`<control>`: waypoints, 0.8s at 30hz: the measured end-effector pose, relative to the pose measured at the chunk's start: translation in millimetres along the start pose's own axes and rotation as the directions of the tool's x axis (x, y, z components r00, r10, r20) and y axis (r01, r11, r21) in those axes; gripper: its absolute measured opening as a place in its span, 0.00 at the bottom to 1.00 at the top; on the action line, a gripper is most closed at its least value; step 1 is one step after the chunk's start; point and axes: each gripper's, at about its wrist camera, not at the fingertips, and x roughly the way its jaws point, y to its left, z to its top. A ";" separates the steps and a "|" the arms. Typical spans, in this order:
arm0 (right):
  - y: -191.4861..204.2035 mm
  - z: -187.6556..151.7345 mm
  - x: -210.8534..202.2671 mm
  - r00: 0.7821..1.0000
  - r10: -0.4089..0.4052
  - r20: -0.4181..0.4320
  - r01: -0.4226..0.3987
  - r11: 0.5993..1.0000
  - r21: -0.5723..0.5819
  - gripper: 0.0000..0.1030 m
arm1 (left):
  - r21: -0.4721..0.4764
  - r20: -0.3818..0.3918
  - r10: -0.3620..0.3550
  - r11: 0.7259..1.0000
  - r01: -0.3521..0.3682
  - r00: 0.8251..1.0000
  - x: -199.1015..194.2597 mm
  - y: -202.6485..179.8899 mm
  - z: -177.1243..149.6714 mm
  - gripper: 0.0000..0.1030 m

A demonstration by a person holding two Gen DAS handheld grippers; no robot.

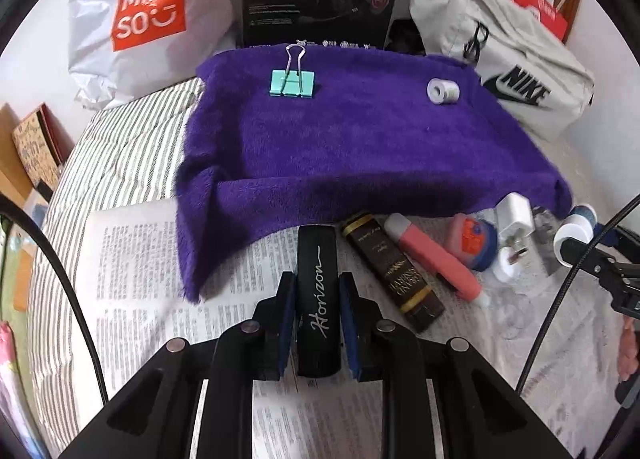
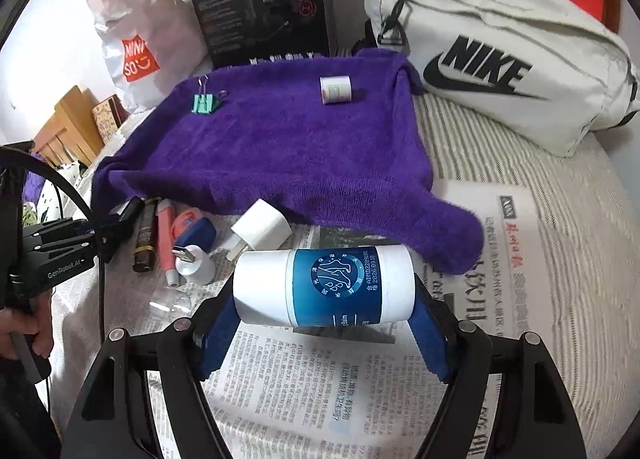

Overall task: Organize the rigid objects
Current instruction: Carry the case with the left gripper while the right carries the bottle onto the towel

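Left wrist view: your left gripper (image 1: pixel 318 315) is clenched on a black Horizon case (image 1: pixel 318 299), blue pads tight on both its long sides, above the newspaper (image 1: pixel 136 259).
Right wrist view: your right gripper (image 2: pixel 320 323) grasps a white-and-blue bottle (image 2: pixel 324 285) lying crosswise, a pad at each end.
Purple towel (image 2: pixel 280 155): carries a teal binder clip (image 2: pixel 206 102) at 11 o'clock and a small white roll (image 2: pixel 335 90) at 1 o'clock, well apart.
Bags: Nike bag (image 2: pixel 500 71) and Miniso bag (image 1: pixel 144 15) sit behind the towel; contents cannot be told.
Loose items: white charger (image 2: pixel 262 229), pink tube (image 2: pixel 166 239) and dark box (image 2: pixel 145 235) lie on the newspaper at 9 o'clock.
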 end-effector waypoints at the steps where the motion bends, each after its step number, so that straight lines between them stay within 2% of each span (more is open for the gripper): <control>1: -0.4 1.0 -3.7 1.000 -0.002 0.010 0.002 1.000 -0.003 0.74 | -0.005 0.001 -0.008 1.000 0.008 1.000 -3.1 1.0 -1.0 0.20; 11: -3.4 11.8 -16.8 0.999 0.008 0.038 -0.007 1.000 -0.020 0.74 | -0.024 0.021 -0.003 1.000 0.004 1.000 -21.8 6.4 -2.9 0.20; 24: -6.9 28.3 -23.9 0.998 0.010 0.061 -0.008 0.999 -0.036 0.74 | -0.009 0.080 -0.005 1.000 0.005 0.997 -41.9 8.4 19.3 0.20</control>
